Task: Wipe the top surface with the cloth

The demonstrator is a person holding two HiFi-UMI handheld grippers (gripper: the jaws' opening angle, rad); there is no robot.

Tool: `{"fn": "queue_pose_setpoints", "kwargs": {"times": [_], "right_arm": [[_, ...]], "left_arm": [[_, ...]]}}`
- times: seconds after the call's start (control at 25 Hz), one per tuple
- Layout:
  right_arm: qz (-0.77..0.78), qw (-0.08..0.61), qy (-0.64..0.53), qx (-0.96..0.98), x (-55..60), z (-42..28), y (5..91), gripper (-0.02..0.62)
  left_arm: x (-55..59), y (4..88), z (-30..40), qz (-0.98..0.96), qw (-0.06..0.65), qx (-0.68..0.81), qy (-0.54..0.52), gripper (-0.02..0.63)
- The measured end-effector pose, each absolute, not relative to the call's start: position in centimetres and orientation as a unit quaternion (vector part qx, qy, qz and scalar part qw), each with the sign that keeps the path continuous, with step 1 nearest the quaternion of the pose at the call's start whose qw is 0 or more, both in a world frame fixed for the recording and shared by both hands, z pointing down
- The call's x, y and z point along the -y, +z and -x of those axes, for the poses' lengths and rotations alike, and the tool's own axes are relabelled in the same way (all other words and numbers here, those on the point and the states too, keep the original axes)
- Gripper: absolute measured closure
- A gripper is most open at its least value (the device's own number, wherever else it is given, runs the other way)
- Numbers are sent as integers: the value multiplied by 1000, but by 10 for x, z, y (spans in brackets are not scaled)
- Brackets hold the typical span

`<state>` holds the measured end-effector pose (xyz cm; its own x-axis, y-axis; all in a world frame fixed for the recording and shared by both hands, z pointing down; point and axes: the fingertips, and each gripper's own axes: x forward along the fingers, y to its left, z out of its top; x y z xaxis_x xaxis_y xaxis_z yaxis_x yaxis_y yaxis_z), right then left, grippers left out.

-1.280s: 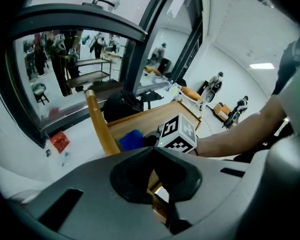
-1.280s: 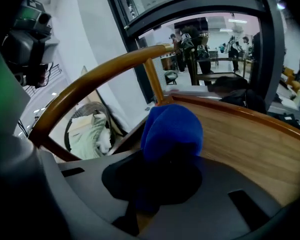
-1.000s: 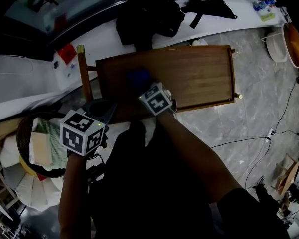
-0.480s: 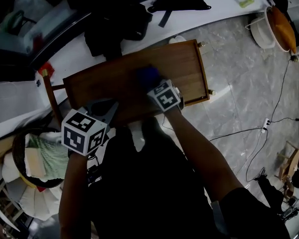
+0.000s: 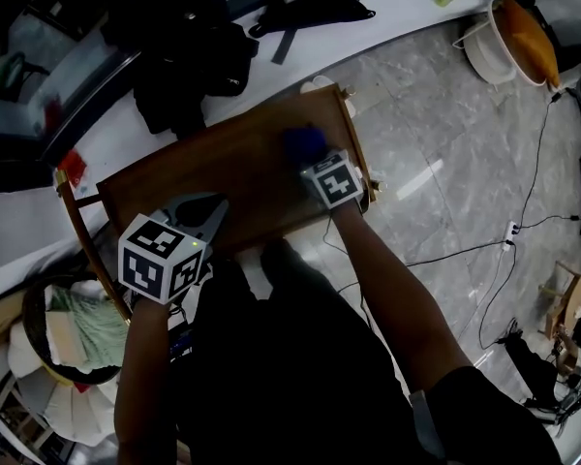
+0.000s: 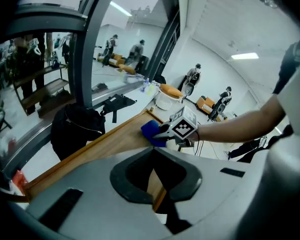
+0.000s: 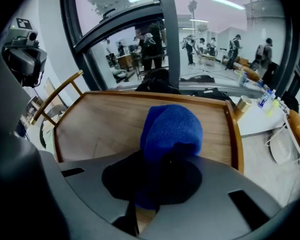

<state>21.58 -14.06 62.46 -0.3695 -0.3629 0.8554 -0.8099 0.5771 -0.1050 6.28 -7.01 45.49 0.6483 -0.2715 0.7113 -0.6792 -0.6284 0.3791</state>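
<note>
A blue cloth (image 5: 303, 143) lies bunched on the brown wooden table top (image 5: 223, 163), near its right end. My right gripper (image 5: 312, 159) is shut on the cloth and presses it onto the wood. In the right gripper view the cloth (image 7: 170, 129) bulges out ahead of the right gripper (image 7: 162, 156), with the table top (image 7: 100, 126) spread beyond it. My left gripper (image 5: 213, 207) hovers over the table's near edge at the left, shut with nothing in it. From the left gripper (image 6: 153, 151) the cloth (image 6: 151, 132) shows far along the wood.
Black bags (image 5: 189, 56) lie on the white ledge behind the table. A wooden chair frame (image 5: 77, 223) stands at the table's left end, a basket of cloths (image 5: 63, 323) below it. A white bucket (image 5: 508, 32) and cables (image 5: 523, 223) sit on the marble floor at right.
My right gripper has slid the blue cloth rightward across the table top, from near the middle to its right end. The left gripper has stayed by the near edge.
</note>
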Motion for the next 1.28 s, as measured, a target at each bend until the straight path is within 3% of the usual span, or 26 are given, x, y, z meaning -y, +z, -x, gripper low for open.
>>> {"fn": "queue_pose_setpoints", "kwargs": {"times": [0.48, 0.84, 1.0, 1.28], "right_arm": [[-444, 472, 294, 703, 159, -283, 617, 534], [-506, 453, 322, 659, 161, -289, 606, 534], [-492, 385, 314, 715, 150, -216, 579, 534], [-325, 307, 352, 822, 84, 19, 569, 534]], "left_arm": [[70, 446, -32, -841, 327, 309, 299, 598], [41, 442, 46, -828, 338, 344, 286, 598], [22, 443, 99, -815, 346, 364, 288, 598], [-16, 454, 186, -794, 361, 386, 301, 598]]}}
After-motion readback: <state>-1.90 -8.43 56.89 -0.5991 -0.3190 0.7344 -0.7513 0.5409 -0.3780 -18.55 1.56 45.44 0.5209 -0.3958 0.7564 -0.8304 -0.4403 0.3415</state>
